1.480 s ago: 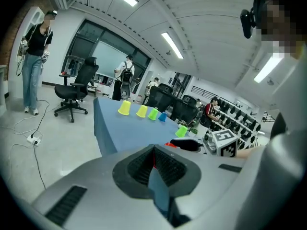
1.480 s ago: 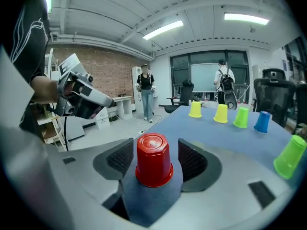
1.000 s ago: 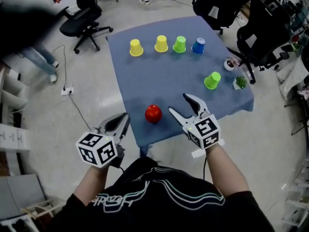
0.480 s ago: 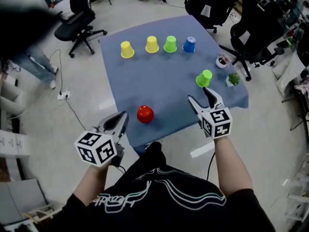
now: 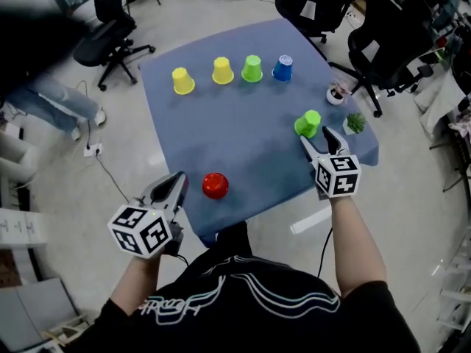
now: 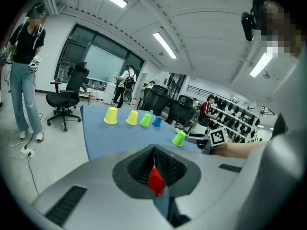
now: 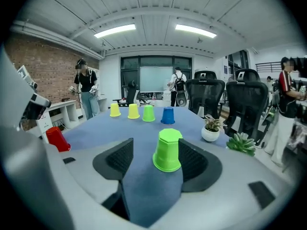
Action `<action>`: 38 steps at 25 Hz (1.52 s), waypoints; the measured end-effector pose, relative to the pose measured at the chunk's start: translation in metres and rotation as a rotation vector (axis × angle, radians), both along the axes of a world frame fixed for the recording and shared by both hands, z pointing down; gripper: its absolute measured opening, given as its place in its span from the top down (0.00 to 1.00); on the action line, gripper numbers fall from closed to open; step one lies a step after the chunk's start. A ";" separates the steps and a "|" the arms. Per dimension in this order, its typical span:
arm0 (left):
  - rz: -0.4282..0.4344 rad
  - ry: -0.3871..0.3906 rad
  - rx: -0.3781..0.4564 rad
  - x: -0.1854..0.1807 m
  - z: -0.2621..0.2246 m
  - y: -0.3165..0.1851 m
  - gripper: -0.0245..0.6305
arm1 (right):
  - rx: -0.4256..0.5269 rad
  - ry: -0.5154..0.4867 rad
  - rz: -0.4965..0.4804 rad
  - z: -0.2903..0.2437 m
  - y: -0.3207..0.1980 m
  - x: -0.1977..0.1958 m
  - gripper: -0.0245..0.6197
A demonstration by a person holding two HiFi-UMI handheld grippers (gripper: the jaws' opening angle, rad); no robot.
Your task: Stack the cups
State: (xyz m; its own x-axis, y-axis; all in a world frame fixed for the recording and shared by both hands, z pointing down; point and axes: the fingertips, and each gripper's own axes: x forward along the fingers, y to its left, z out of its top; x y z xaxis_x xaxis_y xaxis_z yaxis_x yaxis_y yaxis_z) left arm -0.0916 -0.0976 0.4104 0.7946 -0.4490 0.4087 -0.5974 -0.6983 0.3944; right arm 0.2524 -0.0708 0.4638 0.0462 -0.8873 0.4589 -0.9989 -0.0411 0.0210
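Right gripper (image 5: 315, 137) spread open, lined up on the upside-down green cup (image 7: 168, 150) near the right edge of the tabletop (image 5: 243, 145).
I judge it light, thin, crushable; I'd pinch its sidewall gently. Left gripper (image 5: 175, 186) clenched, empty.

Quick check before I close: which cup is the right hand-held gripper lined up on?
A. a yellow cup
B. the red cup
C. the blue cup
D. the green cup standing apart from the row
D: in the right gripper view the lone green cup stands upside down, framed between the open jaws of the right hand-held gripper, nearer the right-hand jaw; the other cups sit well away.
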 end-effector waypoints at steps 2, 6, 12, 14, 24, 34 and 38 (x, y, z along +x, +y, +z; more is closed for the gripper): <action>-0.008 -0.003 -0.005 0.001 0.002 -0.008 0.93 | -0.010 -0.002 0.020 0.007 -0.008 0.011 0.51; -0.017 -0.012 -0.018 0.002 0.005 -0.018 0.93 | -0.024 -0.009 0.042 0.016 -0.022 0.024 0.51; -0.016 -0.023 -0.025 0.004 0.012 -0.030 0.93 | -0.037 -0.012 0.053 0.028 -0.035 0.033 0.51; -0.017 -0.027 -0.031 0.003 0.015 -0.032 0.93 | -0.044 -0.006 0.050 0.031 -0.038 0.035 0.51; -0.027 -0.038 -0.048 0.001 0.024 -0.035 0.93 | -0.057 0.017 0.031 0.037 -0.043 0.036 0.57; -0.051 -0.043 -0.053 -0.013 0.024 -0.034 0.93 | -0.055 0.018 0.019 0.032 -0.047 0.031 0.58; -0.057 -0.031 -0.050 -0.012 0.023 -0.029 0.93 | -0.040 0.019 0.006 0.023 -0.044 0.024 0.58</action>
